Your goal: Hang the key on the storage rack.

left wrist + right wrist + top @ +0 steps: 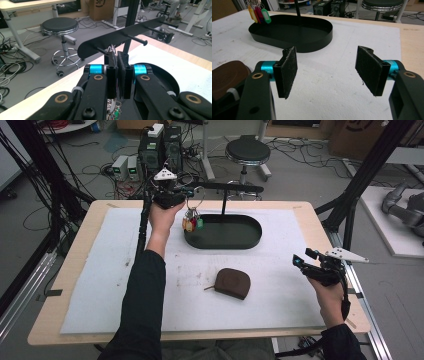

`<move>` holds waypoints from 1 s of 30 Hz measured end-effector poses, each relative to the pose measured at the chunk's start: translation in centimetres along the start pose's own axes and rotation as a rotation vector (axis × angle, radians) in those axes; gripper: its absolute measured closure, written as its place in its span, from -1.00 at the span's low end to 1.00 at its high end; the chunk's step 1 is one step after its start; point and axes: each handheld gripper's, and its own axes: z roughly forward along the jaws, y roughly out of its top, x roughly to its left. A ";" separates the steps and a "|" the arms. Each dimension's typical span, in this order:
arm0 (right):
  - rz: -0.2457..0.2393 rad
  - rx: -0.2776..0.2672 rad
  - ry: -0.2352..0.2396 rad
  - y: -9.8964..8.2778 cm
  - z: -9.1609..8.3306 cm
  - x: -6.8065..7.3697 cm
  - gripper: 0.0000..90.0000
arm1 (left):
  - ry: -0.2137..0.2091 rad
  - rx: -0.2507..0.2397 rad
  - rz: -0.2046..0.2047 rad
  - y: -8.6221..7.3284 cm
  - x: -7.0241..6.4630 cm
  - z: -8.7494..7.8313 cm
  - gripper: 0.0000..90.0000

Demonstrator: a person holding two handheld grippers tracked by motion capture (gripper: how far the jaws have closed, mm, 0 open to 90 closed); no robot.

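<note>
Two hand-held grippers work over a white mat (150,310) on a wooden table (75,265). Nearest, a brown zip pouch (233,282) lies on the mat, right of the person's left sleeve. At the right edge, the right gripper (332,72) hovers with jaws spread, nothing between them. Farther off, the left gripper (117,75) is clenched on a wire key ring (196,198) with coloured tags (192,224) hanging over the left end of a black oval tray (250,240), beside the black peg rack (120,37).
</note>
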 end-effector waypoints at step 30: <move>-0.038 0.008 0.016 0.7 1.2 0.8 -0.23 | 0.117 0.001 0.096 -1.9 -1.6 -4.6 -0.16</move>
